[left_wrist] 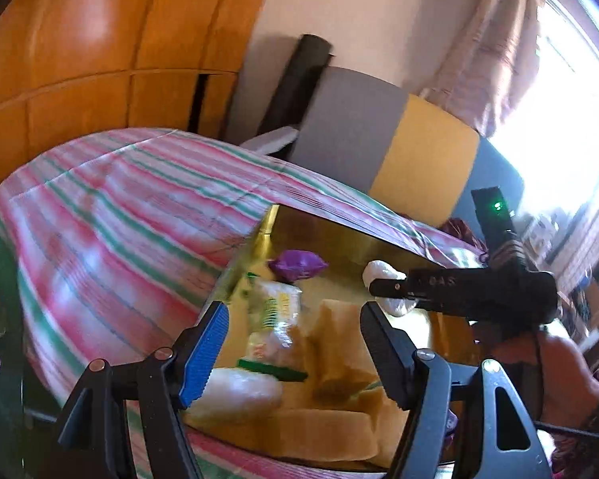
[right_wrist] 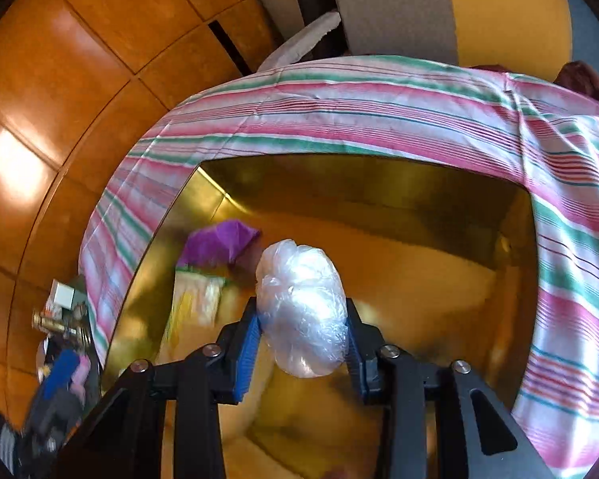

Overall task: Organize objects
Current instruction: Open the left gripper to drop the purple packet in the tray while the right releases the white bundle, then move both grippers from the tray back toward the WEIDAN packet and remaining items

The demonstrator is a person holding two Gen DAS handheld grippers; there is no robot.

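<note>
A gold-lined open box sits on the bed. Inside it lie a purple packet, a green-and-white packet, a white plastic bundle and brown paper pieces. My left gripper hovers over the box's near side, open, with nothing between its pads. My right gripper is shut on a crumpled clear plastic bag, held above the box interior. The purple packet lies to its left. From the left wrist view, the right gripper reaches in from the right with the bag.
A pink, green and white striped sheet surrounds the box. Orange wooden wardrobe doors stand behind the bed. A grey and yellow cushion leans at the far side. Small clutter sits beside the bed on the left.
</note>
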